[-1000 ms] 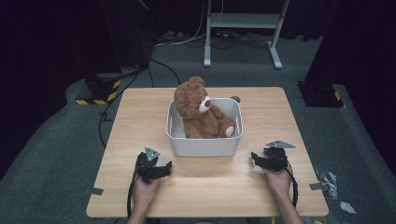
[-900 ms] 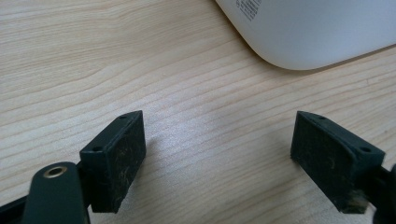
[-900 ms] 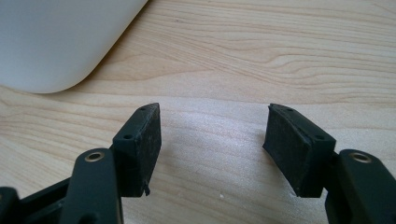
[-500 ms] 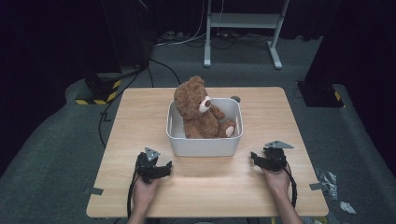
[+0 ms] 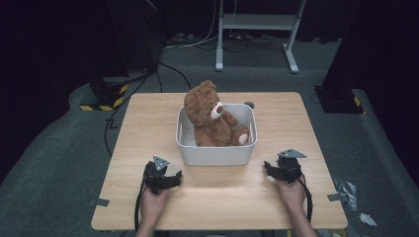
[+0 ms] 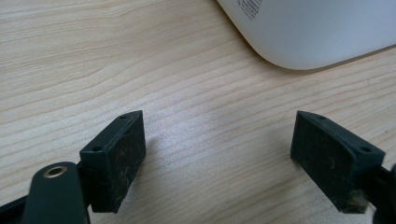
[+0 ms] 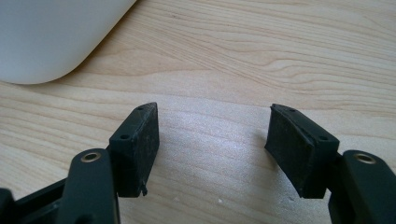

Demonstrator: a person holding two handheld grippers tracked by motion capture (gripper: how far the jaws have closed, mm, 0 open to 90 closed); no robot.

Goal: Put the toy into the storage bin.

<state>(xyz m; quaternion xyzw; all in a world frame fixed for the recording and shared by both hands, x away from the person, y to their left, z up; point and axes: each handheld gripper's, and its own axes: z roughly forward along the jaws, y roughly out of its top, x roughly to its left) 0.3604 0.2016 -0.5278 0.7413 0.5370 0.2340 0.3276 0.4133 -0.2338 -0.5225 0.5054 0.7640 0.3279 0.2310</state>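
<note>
Teddy bear sits upright in the white bin at mid-surface, ahead of and between your tools, with the left tool and right tool both empty, jaws wide, about equally near.

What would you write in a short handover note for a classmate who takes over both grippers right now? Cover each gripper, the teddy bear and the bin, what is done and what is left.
Left gripper: jaws open, nothing between them, resting low over the table near the white bin's front left corner.
Right gripper: jaws open, nothing between them, near the bin's front right corner.
Teddy bear: sits upright inside the bin, head above the rim, in the middle of the table.
Done: no grasp made; neither gripper touches the bear or bin.
Left: probably reach in and grip the bear or the bin; both grippers are well placed for either.
</note>
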